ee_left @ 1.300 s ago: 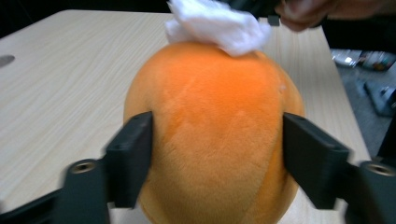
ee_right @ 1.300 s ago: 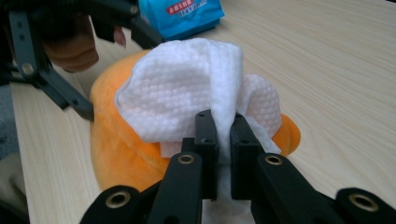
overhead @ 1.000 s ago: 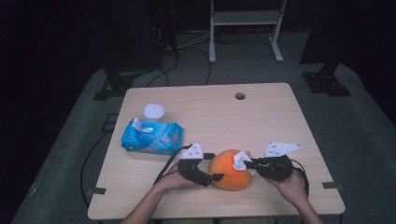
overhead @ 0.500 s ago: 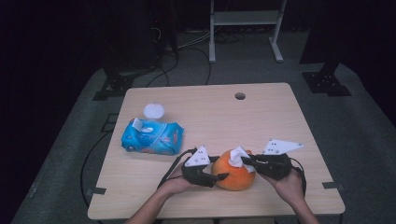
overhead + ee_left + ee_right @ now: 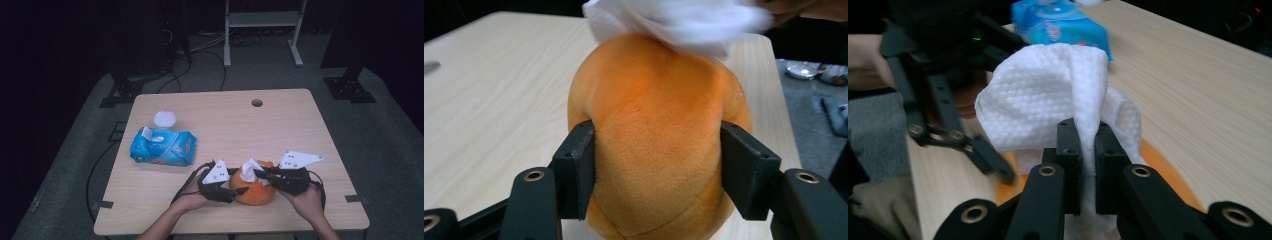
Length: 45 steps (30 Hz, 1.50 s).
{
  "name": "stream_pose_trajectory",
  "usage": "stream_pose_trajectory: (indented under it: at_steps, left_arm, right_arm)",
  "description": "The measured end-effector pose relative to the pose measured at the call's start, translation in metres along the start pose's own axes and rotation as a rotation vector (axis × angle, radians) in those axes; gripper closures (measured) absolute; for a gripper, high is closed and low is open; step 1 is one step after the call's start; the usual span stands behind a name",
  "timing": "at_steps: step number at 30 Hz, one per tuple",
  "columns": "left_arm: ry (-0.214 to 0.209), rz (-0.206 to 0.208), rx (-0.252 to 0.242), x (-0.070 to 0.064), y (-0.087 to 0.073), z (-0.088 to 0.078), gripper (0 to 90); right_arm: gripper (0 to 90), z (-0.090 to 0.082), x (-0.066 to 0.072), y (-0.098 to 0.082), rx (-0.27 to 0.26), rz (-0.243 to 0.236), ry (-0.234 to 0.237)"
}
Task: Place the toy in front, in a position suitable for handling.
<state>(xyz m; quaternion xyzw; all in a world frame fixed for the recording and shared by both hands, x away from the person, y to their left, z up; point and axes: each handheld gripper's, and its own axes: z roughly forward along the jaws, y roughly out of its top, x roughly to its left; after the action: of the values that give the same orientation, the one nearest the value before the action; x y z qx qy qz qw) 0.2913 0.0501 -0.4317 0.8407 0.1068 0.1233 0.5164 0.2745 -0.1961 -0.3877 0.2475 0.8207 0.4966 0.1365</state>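
Left gripper: jaws have just been closing, now squeeze orange plush toy on both sides. Right gripper: jaws pinched tight on white wipe. Wipe sits on top of toy. Toy near front edge of table, between both hands. Blue wipe pack well left of toy, white lid behind pack. Toy held steady, wipe on it; looks like wiping just begun, most rubbing left.
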Motion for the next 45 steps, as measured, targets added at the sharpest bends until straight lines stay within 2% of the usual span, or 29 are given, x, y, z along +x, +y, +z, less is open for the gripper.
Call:
stream_pose_trajectory:
  at_steps: [2, 4, 6, 7, 9, 11, 13, 16, 18, 20, 22, 25, 26, 27, 28, 30, 34, 37, 40, 41, 42, 43, 45]
  left_arm:
    - [0.029, 0.024, -0.017, -0.001, 0.000, -0.001, 39.1]
    - [0.051, 0.034, -0.049, -0.001, 0.001, -0.004, 40.9]
    - [0.069, 0.052, -0.067, -0.002, 0.003, -0.005, 41.1]
    - [0.070, 0.058, -0.063, -0.002, 0.003, -0.006, 41.0]
    - [0.055, 0.044, -0.048, -0.001, 0.001, -0.004, 38.3]
    - [0.017, 0.002, -0.033, 0.003, -0.002, -0.003, 31.9]
    - [-0.007, -0.061, -0.044, 0.009, -0.004, -0.004, 23.9]
    - [-0.036, -0.159, -0.032, 0.018, -0.007, -0.003, 12.4]
    - [-0.073, -0.186, -0.011, 0.019, -0.010, 0.000, 12.2]
    - [-0.061, -0.149, -0.011, 0.014, -0.011, 0.001, 24.1]
    - [-0.055, -0.107, -0.009, 0.010, -0.007, 0.000, 31.7]
    - [-0.052, -0.020, -0.003, -0.001, -0.002, 0.003, 34.1]
    - [-0.053, -0.013, -0.001, -0.002, -0.002, 0.003, 34.2]
    - [-0.047, -0.005, 0.008, -0.002, -0.002, 0.003, 34.4]
    - [-0.047, -0.015, 0.006, -0.001, -0.003, 0.002, 34.6]
    - [-0.049, -0.020, 0.009, 0.002, -0.005, 0.001, 34.9]
    - [-0.060, -0.044, 0.004, 0.006, -0.009, 0.000, 33.9]
    - [-0.082, -0.074, 0.007, 0.008, -0.007, 0.001, 28.2]
    - [-0.074, -0.051, 0.016, 0.005, -0.006, 0.002, 31.5]
    - [-0.074, -0.050, 0.016, 0.004, -0.007, 0.002, 32.1]
    - [-0.073, -0.044, 0.018, 0.004, -0.007, 0.002, 32.3]
    - [-0.069, -0.033, 0.029, 0.004, -0.007, 0.002, 32.4]
    - [-0.068, -0.028, 0.036, 0.006, -0.010, 0.000, 32.6]
  right_arm:
    - [83.8, 0.003, 0.007, 0.004, 0.017, -0.049, -0.028]
    - [83.8, 0.000, 0.004, 0.004, -0.007, -0.025, -0.024]
    - [83.8, -0.003, 0.004, 0.005, -0.019, -0.025, -0.037]
    - [83.8, -0.003, 0.003, 0.004, -0.022, -0.028, -0.039]
    - [83.8, -0.001, 0.000, 0.001, -0.017, -0.011, -0.025]
    - [83.9, 0.005, -0.005, -0.005, 0.016, 0.005, -0.020]
    - [83.9, 0.009, -0.008, -0.012, 0.041, 0.025, 0.010]
    - [84.0, 0.006, -0.008, -0.013, 0.051, 0.025, 0.029]
    - [84.0, 0.006, -0.008, -0.013, 0.059, 0.026, 0.046]
    - [83.9, 0.006, -0.006, -0.010, 0.063, 0.016, 0.044]
    - [83.9, 0.005, 0.003, -0.004, 0.044, -0.018, 0.030]
    - [83.9, 0.010, 0.020, 0.007, 0.020, -0.070, 0.056]
    - [83.9, 0.015, 0.025, 0.009, 0.035, -0.098, 0.054]
    - [83.9, 0.016, 0.026, 0.009, 0.047, -0.104, 0.048]
    - [84.0, 0.018, 0.025, 0.008, 0.057, -0.111, 0.035]
    - [84.1, 0.013, 0.016, 0.006, 0.046, -0.072, 0.025]
    - [84.0, -0.003, -0.004, -0.002, 0.053, -0.022, -0.063]
    - [84.0, -0.007, -0.014, -0.011, 0.055, 0.025, -0.062]
    - [83.9, -0.004, -0.007, -0.008, 0.053, -0.004, -0.077]
    - [83.9, -0.002, -0.001, -0.005, 0.036, -0.019, -0.056]
    - [83.8, 0.002, 0.006, -0.003, 0.016, -0.030, -0.006]
    - [83.8, 0.006, 0.011, -0.002, 0.014, -0.041, 0.014]
    - [83.8, 0.013, 0.021, 0.000, 0.048, -0.106, -0.001]
